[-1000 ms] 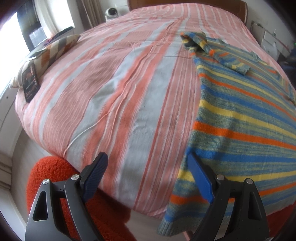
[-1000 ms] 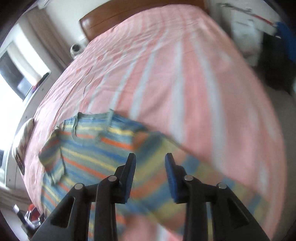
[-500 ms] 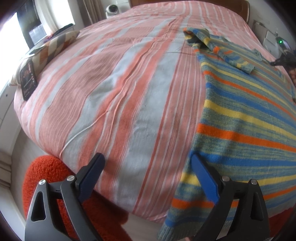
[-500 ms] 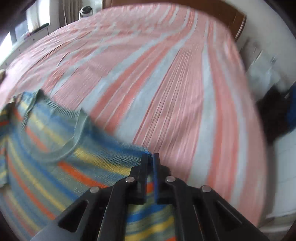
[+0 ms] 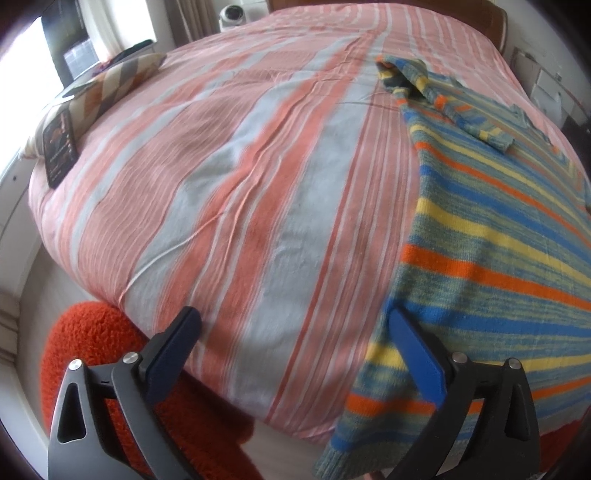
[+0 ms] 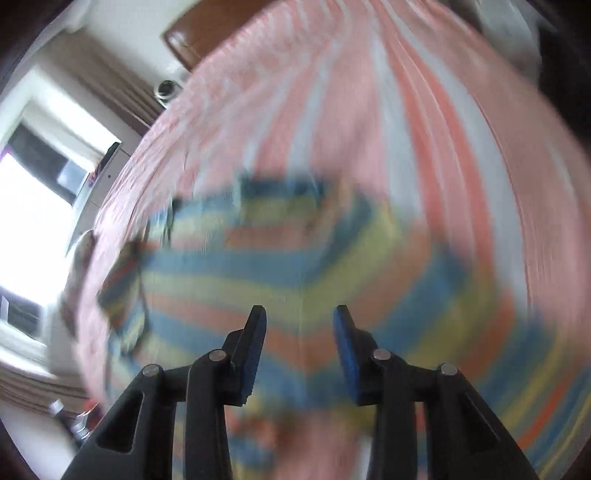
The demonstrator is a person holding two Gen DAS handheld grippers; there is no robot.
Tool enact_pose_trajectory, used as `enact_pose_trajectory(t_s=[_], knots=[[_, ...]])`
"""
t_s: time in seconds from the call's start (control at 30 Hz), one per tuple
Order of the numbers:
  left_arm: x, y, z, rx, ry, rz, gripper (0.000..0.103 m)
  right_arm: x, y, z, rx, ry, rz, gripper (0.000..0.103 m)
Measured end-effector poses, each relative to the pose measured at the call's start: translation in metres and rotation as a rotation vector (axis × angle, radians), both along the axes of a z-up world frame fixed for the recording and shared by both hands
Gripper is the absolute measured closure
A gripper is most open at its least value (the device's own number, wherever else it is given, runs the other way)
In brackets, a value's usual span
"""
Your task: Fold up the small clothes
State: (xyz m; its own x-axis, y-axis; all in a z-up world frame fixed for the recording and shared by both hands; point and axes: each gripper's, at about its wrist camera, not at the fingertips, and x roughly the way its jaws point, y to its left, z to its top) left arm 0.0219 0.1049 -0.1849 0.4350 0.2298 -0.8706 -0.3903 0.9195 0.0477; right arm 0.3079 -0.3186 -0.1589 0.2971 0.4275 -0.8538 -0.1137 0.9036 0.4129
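Observation:
A small knit sweater (image 5: 491,229) with blue, yellow and orange stripes lies flat on the pink-striped bed (image 5: 258,166), its hem hanging over the near edge. One sleeve (image 5: 454,103) is folded across its chest. My left gripper (image 5: 295,325) is open and empty, low at the bed's near edge, its right finger (image 5: 413,350) beside the sweater's hem. My right gripper (image 6: 299,314) is open and empty above the sweater (image 6: 295,266), which is motion-blurred in the right wrist view.
A patterned pillow (image 5: 110,81) with a dark phone (image 5: 59,147) lies at the bed's far left. An orange fluffy rug (image 5: 103,354) is on the floor below the bed edge. A wooden headboard (image 6: 192,33) and a window (image 6: 33,206) lie beyond.
My right gripper was shut on the sweater's shoulder half a second ago; it has let go, opened and pulled back fast. My left gripper has barely moved.

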Motion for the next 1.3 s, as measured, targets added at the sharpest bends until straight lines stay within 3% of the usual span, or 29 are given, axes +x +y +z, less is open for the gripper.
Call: enact_pose_trajectory(t_s=[0.03, 0.07, 0.1, 0.17, 0.23, 0.27, 0.33, 0.43, 0.53, 0.57, 0.6, 0.63, 0.7, 0.73, 0.83, 0.93, 1.0, 1.1, 1.2, 1.23, 1.27, 1.3], knots=[[-0.001, 0.001, 0.0, -0.007, -0.004, 0.005, 0.001, -0.019, -0.019, -0.008, -0.071, 0.013, -0.036, 0.068], [-0.002, 0.001, 0.0, -0.009, -0.007, 0.006, 0.001, -0.036, -0.042, -0.011, -0.113, 0.0, -0.086, 0.081], [-0.003, 0.001, 0.0, -0.008, -0.013, 0.008, 0.001, -0.055, -0.071, -0.01, -0.123, -0.027, -0.165, 0.085], [-0.005, -0.001, -0.001, 0.009, -0.026, 0.007, 0.0, -0.085, -0.12, -0.002, -0.141, -0.059, -0.337, 0.086], [-0.006, -0.004, -0.002, 0.029, -0.038, 0.005, 0.0, -0.108, -0.149, 0.007, -0.19, -0.092, -0.434, 0.085], [-0.006, -0.006, -0.002, 0.039, -0.043, 0.004, 0.0, -0.117, -0.155, 0.015, -0.243, -0.118, -0.456, 0.082], [-0.006, -0.005, -0.003, 0.033, -0.051, 0.006, 0.0, -0.123, -0.155, 0.028, -0.246, -0.166, -0.456, 0.082], [-0.01, 0.003, -0.006, -0.038, -0.065, 0.02, 0.0, -0.119, -0.142, 0.036, -0.107, -0.204, -0.439, 0.079], [-0.009, 0.011, -0.003, -0.096, -0.014, 0.013, 0.002, -0.11, -0.126, 0.01, -0.017, -0.135, -0.425, 0.071], [-0.01, 0.012, 0.001, -0.093, 0.017, 0.007, 0.005, -0.113, -0.121, -0.003, -0.042, -0.105, -0.429, 0.071], [-0.013, 0.01, 0.013, -0.066, 0.025, -0.001, 0.018, -0.117, -0.119, -0.008, -0.073, -0.102, -0.436, 0.072], [-0.015, 0.006, 0.032, -0.028, -0.006, -0.024, 0.022, -0.128, -0.114, -0.006, -0.117, -0.138, -0.442, 0.073], [-0.011, -0.005, 0.069, 0.002, -0.104, -0.111, 0.018, -0.146, -0.104, 0.004, -0.192, -0.184, -0.443, 0.072], [-0.004, -0.012, 0.086, 0.011, -0.148, -0.164, 0.009, -0.161, -0.093, 0.011, -0.216, -0.221, -0.438, 0.069], [0.048, -0.054, 0.132, 0.046, -0.239, -0.422, 0.003, -0.205, -0.068, 0.022, -0.208, -0.316, -0.381, 0.056], [0.098, -0.097, 0.133, 0.099, -0.239, -0.637, 0.003, -0.233, -0.034, 0.02, -0.19, -0.365, -0.331, 0.053], [0.137, -0.129, 0.11, 0.187, -0.173, -0.748, 0.003, -0.249, -0.011, 0.012, -0.158, -0.384, -0.313, 0.053], [0.187, -0.148, 0.062, 0.227, -0.035, -0.811, 0.017, -0.265, 0.003, -0.003, -0.136, -0.376, -0.309, 0.053], [0.209, -0.132, 0.029, 0.141, 0.086, -0.745, 0.036, -0.274, 0.004, -0.015, -0.125, -0.347, -0.309, 0.053], [0.213, -0.123, 0.025, 0.065, 0.085, -0.716, 0.047, -0.278, 0.004, -0.017, -0.124, -0.346, -0.302, 0.053], [0.213, -0.117, 0.025, 0.037, 0.076, -0.695, 0.061, -0.28, 0.004, -0.018, -0.129, -0.353, -0.297, 0.053], [0.214, -0.11, 0.028, 0.022, 0.068, -0.659, 0.094, -0.282, 0.003, -0.018, -0.135, -0.363, -0.298, 0.053]])
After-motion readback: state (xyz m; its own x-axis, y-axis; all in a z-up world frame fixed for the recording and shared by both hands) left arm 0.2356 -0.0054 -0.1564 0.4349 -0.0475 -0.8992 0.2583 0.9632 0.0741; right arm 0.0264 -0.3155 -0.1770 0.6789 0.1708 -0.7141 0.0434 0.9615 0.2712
